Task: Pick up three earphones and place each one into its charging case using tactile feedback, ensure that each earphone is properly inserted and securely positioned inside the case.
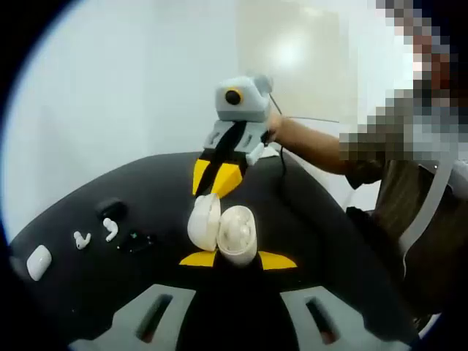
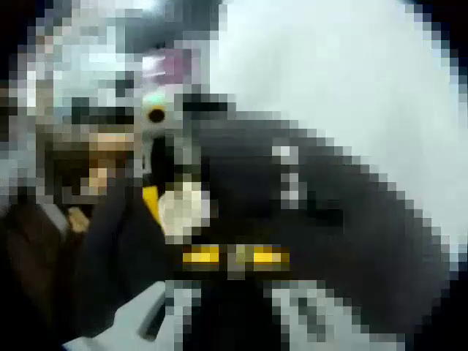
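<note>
Nearest item: my left gripper (image 1: 238, 259), yellow tips clamped either side of an open white charging case (image 1: 223, 228), lid hinged up toward the left of the left gripper view. Second item: my right gripper (image 1: 214, 180), coming in from above with its yellow tips drawn together just over the case's upper lid edge; whether an earphone is pinched between them I cannot tell, since nothing white shows clearly at the tips. Third item: two loose white earphones (image 1: 110, 229) on the black table (image 1: 66, 248), well apart from the held case, near a small black object (image 1: 111, 208); a closed white case (image 1: 39, 262) lies farther out by the table's edge. Right gripper view: heavily pixelated; a pale round shape beside its own yellow tips is probably the same case. Hazards, as I judge them: the case is smooth and rounded, so downward pressure could rotate or squirt it from my left grip; a misaligned bud could sit proud of its socket; the raised lid could be knocked shut.
</note>
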Available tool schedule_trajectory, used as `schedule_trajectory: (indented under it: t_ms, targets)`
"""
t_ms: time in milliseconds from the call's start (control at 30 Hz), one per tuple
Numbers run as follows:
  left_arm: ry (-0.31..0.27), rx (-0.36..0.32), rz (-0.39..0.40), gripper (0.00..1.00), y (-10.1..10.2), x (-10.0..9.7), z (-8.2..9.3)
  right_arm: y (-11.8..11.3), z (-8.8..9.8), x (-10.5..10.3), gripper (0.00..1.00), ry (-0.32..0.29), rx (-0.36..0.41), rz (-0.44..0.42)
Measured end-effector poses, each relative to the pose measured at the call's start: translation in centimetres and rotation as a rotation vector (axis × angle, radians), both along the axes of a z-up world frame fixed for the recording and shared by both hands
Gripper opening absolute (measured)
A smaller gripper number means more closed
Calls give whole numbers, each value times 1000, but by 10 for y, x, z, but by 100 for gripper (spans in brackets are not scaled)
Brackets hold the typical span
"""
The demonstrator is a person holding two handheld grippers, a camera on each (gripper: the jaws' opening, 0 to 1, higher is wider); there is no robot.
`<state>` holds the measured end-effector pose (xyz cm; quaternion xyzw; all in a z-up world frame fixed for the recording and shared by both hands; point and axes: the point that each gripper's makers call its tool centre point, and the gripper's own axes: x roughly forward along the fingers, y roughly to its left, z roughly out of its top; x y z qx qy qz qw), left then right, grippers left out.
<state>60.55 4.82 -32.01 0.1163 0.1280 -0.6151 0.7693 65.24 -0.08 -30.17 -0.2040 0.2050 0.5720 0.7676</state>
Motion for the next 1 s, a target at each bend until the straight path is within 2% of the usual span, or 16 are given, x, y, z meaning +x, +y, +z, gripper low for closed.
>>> schedule_trajectory:
  t_ms: [100, 267, 367, 433, 500, 567, 633, 667, 700, 733, 767, 867, 1000]
  targets:
    - [1, 0, 0, 16, 0, 0, 0, -2, -1, 3, 8, -34, -21, -2]
    - [2, 0, 1, 16, -1, 0, 0, -9, 12, 6, 8, -29, 6, -18]
    - [1, 1, 0, 16, -1, 0, 0, -14, 15, 1, 8, -21, 9, -12]
    - [1, 1, 1, 16, -1, -1, 0, -19, 15, 5, 8, 36, 35, -105]
    - [2, 1, 1, 16, -1, -1, 0, -28, 8, 12, 8, 91, 16, -212]
    - [2, 1, 0, 16, -2, -1, 0, -36, 1, 20, 8, 76, -24, -276]
    - [1, 1, 1, 16, -2, -1, 1, -41, -6, 24, 8, 104, -39, -335]
    - [0, 1, 1, 16, -2, -1, 1, -39, -2, 26, 8, 122, 15, -361]
    - [-1, 2, 1, 16, -2, -1, 1, -39, -3, 24, 8, 183, 38, -389]
    - [0, 1, 1, 16, -2, -1, 1, -39, -2, 27, 8, 211, 65, -412]
    - [0, 1, 1, 16, -2, -1, 1, -39, -1, 31, 8, 208, 87, -425]
    - [-4, 3, 1, 16, -2, -2, 1, -41, -5, 34, 9, 190, 84, -419]
    - [-3, 2, 1, 16, -1, -1, 1, -33, -4, 26, 17, 243, 151, -385]
